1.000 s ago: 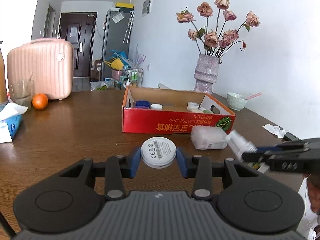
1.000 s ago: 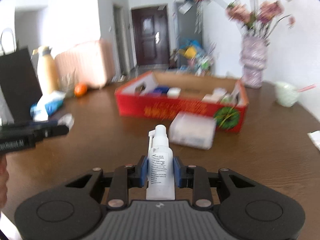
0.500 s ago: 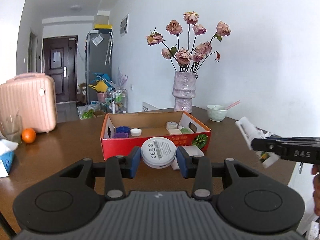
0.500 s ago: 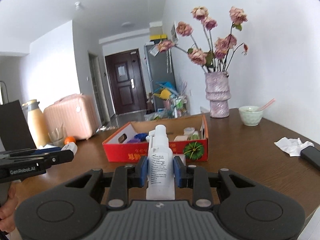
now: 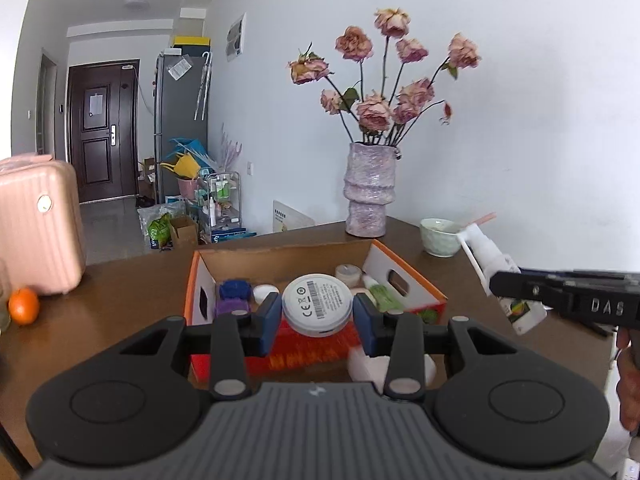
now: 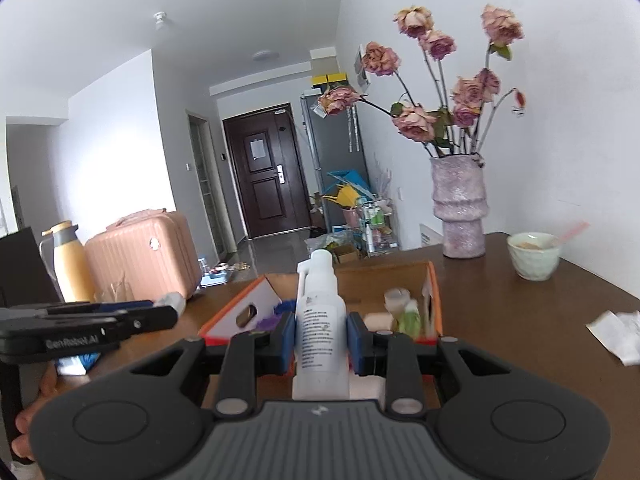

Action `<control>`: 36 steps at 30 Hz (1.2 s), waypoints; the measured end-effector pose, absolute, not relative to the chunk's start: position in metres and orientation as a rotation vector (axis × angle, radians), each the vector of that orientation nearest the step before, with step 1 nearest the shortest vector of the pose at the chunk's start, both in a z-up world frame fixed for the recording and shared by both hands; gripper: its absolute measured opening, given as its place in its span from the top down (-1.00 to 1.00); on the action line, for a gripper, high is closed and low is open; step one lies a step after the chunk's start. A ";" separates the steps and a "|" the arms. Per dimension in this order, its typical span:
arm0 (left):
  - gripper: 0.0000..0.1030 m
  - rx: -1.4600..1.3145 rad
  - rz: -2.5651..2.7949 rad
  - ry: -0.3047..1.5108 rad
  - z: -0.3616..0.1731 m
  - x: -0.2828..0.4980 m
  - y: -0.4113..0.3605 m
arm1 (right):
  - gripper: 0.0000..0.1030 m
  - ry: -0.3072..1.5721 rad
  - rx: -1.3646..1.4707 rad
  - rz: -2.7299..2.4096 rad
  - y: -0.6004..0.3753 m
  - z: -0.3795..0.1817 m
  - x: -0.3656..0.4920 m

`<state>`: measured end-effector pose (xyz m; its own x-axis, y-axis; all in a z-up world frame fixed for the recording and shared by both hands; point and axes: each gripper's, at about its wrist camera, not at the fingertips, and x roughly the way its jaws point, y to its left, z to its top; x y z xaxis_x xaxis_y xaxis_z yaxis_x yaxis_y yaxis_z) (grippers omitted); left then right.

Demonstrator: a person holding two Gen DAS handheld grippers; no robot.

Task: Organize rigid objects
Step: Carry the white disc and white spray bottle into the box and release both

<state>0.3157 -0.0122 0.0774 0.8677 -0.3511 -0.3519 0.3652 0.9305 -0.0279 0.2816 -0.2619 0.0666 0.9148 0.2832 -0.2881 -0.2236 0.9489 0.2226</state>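
Between the left claw's (image 5: 316, 322) blue pads a white disc (image 5: 317, 305) is pinched by its rim; the right claw (image 6: 320, 338) clamps a spray bottle (image 6: 320, 320) at its labelled waist. Both look light, stiff and smooth, so they could slip; the disc's edge and the bottle's body seem the sound holds. Just ahead of both, the red box (image 5: 404, 276) sits open on the surface (image 5: 128, 284), already holding jars. A white case (image 5: 362, 362) lies against its near wall, and a vase (image 5: 370, 190) and bowl (image 5: 440, 236) stand beyond
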 end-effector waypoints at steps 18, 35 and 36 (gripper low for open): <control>0.24 0.039 -0.358 0.657 0.040 0.536 -0.025 | 0.48 0.698 0.276 0.373 -0.253 0.041 0.568; -0.51 0.104 -0.292 0.937 0.003 0.610 -0.037 | -0.29 0.965 -0.024 0.261 -0.198 -0.010 0.645; -0.61 0.106 -0.293 0.941 0.007 0.609 -0.038 | -0.29 0.968 -0.017 0.264 -0.202 -0.006 0.641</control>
<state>0.6085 -0.0376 0.0073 0.5530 -0.2019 -0.8083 0.2933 0.9553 -0.0379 0.6415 -0.2019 -0.0056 0.5379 0.2141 -0.8154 -0.2292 0.9679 0.1029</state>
